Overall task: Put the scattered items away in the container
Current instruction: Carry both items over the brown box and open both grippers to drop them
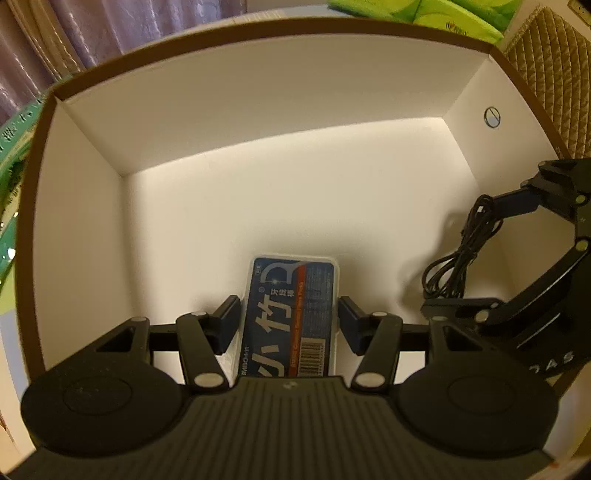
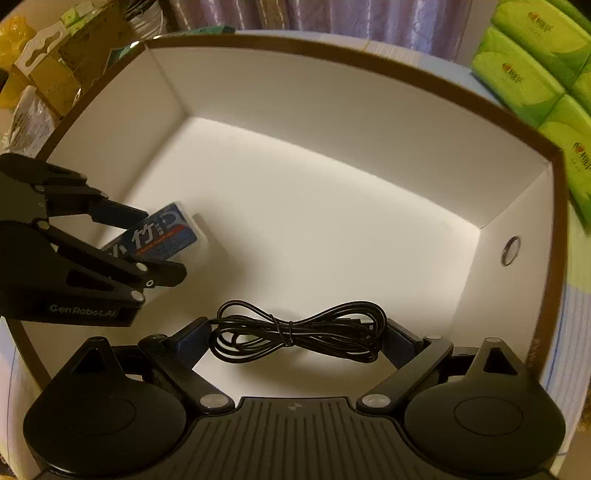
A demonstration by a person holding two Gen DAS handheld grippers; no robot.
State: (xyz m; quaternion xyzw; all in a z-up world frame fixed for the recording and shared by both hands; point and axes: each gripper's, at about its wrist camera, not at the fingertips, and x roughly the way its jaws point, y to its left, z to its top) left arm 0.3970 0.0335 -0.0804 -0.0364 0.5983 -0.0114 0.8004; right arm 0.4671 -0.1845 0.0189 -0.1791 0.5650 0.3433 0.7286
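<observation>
A big box with a brown rim and white inside walls (image 1: pixel 258 92) (image 2: pixel 332 92) fills both views. My left gripper (image 1: pixel 290 314) is shut on a clear plastic case with a blue label (image 1: pixel 291 295), held inside the box above its white floor. The right wrist view shows that gripper (image 2: pixel 159 243) and the blue case (image 2: pixel 166 232) at the left. My right gripper (image 2: pixel 295 332) is shut on a tied bundle of black cable (image 2: pixel 291 332), one pad at each end, just above the floor. From the left wrist view, the right gripper (image 1: pixel 476 254) and cable (image 1: pixel 458 258) sit at the right.
A metal-ringed hole (image 1: pixel 492 117) (image 2: pixel 511 251) is in the box's right wall. Green packs (image 2: pixel 535 74) (image 1: pixel 424 11) lie beyond the far right corner. Cardboard clutter (image 2: pixel 55 55) stands past the left rim, a purple curtain (image 2: pixel 332 14) behind, a quilted cushion (image 1: pixel 546 55) at right.
</observation>
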